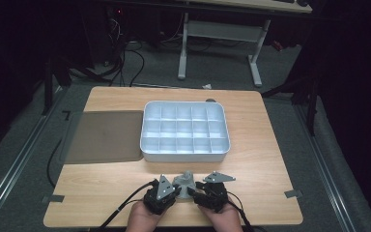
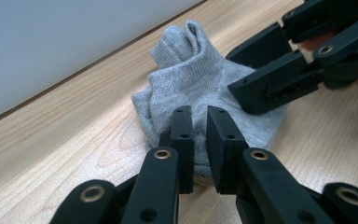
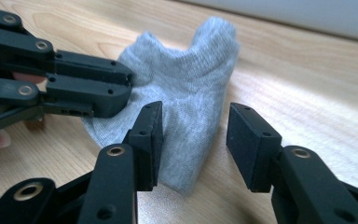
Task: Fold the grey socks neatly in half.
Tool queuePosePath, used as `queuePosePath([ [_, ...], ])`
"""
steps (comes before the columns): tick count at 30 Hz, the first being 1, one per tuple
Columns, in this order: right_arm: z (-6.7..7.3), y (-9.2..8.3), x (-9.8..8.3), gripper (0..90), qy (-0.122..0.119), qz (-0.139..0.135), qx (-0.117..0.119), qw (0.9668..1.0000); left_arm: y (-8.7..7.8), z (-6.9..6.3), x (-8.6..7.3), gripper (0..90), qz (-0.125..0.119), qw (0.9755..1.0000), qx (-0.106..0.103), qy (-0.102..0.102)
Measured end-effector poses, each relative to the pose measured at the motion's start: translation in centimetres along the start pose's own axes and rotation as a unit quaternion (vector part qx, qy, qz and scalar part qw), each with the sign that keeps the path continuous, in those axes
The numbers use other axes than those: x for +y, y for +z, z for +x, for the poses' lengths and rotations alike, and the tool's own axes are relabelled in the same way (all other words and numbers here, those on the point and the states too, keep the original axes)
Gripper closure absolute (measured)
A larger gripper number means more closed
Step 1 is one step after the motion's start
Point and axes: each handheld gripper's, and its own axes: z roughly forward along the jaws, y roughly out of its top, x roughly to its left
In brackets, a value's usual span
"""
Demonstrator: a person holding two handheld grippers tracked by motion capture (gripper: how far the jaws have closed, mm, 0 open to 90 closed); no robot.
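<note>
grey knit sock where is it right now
In the high view the grey knit sock sits bunched up near the wooden table's front edge, between the left gripper and right gripper, just in front of the pale grey compartment tray.

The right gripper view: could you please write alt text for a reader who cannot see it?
A grey sock lies bunched on a wooden table, between the open jaws of the right claw. The left claw comes in from the left and grips the sock's edge.
</note>
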Motion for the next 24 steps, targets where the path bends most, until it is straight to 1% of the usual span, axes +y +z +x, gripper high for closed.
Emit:
queuePosePath([
  [1,0.0,0.0,0.0,63.4,0.005,0.002,0.007,1.0,0.0,0.0,0.1,81.2,0.0,1.0,0.001,0.0],
  [2,0.0,0.0,0.0,63.4,0.005,0.002,0.007,1.0,-0.1,-0.1,0.2,81.2,-0.004,1.0,0.002,-0.001],
  [3,0.0,0.1,0.0,66.3,0.011,0.001,0.014,0.9998,-0.3,-0.4,0.3,81.1,-0.017,0.9999,0.003,0.003],
  [4,0.0,0.1,0.0,66.3,0.011,0.001,0.014,0.9998,-0.5,-0.7,0.6,81.1,-0.029,0.9995,0.005,0.012],
  [5,0.0,0.1,0.0,68.5,0.008,0.003,0.016,0.9998,-0.5,-1.2,1.0,81.2,-0.037,0.999,0.011,0.023],
  [7,0.0,0.1,0.0,70.0,0.007,0.003,0.016,0.9998,-0.4,-1.3,1.1,81.2,-0.033,0.9992,0.011,0.02],
  [8,0.0,0.1,0.0,71.1,0.006,0.003,0.017,0.9998,-0.1,-1.3,1.0,81.2,-0.024,0.9995,0.014,0.017],
  [9,0.1,0.1,-0.1,74.4,0.006,0.001,0.016,0.9999,0.2,-1.3,0.9,81.7,-0.013,0.9997,0.015,0.016],
  [10,0.1,0.1,-0.1,74.4,0.006,0.001,0.016,0.9999,0.4,-1.2,0.8,81.7,-0.006,0.9997,0.017,0.014],
  [11,0.2,0.1,-0.2,77.0,-0.002,-0.004,0.012,0.9999,0.4,-1.2,0.6,81.8,-0.001,0.9996,0.024,0.014],
  [12,0.2,0.1,-0.2,77.0,-0.002,-0.004,0.012,0.9999,0.4,-1.2,0.6,82.2,-0.001,0.9996,0.024,0.014],
  [13,0.3,0.0,-0.2,79.8,-0.003,-0.006,0.009,0.9999,0.4,-1.0,0.5,82.5,0.003,0.9994,0.032,0.015],
  [14,0.3,-0.1,-0.2,80.4,-0.004,-0.007,0.01,0.9999,0.4,-1.0,0.5,82.6,0.003,0.9994,0.032,0.015],
  [15,0.4,-0.2,-0.2,80.8,-0.004,-0.009,0.013,0.9999,0.5,-0.8,0.4,82.6,0.001,0.9996,0.028,0.009],
  [16,0.4,-0.2,-0.2,80.8,-0.004,-0.009,0.013,0.9999,0.5,-0.8,0.4,82.6,0.001,0.9996,0.028,0.009],
  [17,0.6,-0.6,-0.2,81.3,-0.01,-0.015,0.014,0.9997,0.5,-0.8,0.4,82.6,0.0,0.9996,0.026,0.008],
  [20,0.9,-1.1,0.0,81.3,-0.013,-0.02,0.015,0.9996,0.6,-0.8,0.4,82.6,0.001,0.9997,0.022,0.009],
  [21,1.3,-1.6,0.1,81.4,-0.025,-0.027,0.012,0.9992,0.7,-0.9,0.5,82.7,0.002,0.9997,0.021,0.012],
  [22,1.6,-1.7,0.2,81.4,-0.031,-0.03,0.01,0.999,0.7,-1.0,0.5,82.7,0.002,0.9997,0.021,0.013],
  [23,1.8,-1.8,0.2,81.4,-0.036,-0.032,0.009,0.9988,0.8,-1.1,0.5,82.8,0.002,0.9997,0.021,0.014],
  [24,1.8,-1.8,0.2,81.4,-0.036,-0.032,0.009,0.9988,0.8,-1.1,0.5,82.9,0.002,0.9997,0.021,0.014],
])
